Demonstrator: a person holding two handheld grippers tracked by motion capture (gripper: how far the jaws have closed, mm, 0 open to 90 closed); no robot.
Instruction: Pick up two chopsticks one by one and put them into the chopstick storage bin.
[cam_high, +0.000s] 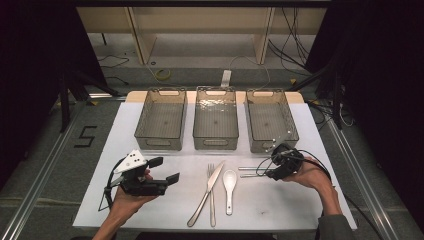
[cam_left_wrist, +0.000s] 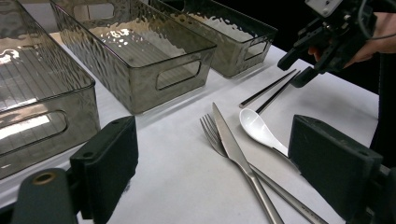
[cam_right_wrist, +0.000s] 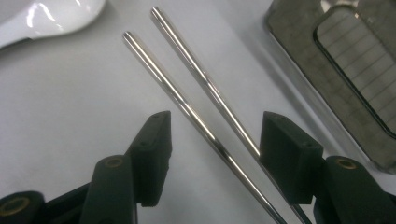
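High view: pair of steel chopsticks (cam_high: 250, 171) lay on the white table cover (cam_high: 150, 210), just right of the white spoon (cam_high: 229, 182), in front of the right-hand bin (cam_high: 271, 120); right gripper (cam_high: 278, 165) was at their far end. Left gripper view: left gripper (cam_left_wrist: 215, 172) hung open, empty, near the knife (cam_left_wrist: 236, 154) and fork (cam_left_wrist: 212, 135). Right gripper view: jaws stood open, straddling both rods, not yet closed. Judged thin, stiff, polished, likely slippery and prone to roll; pinch both together, square across.
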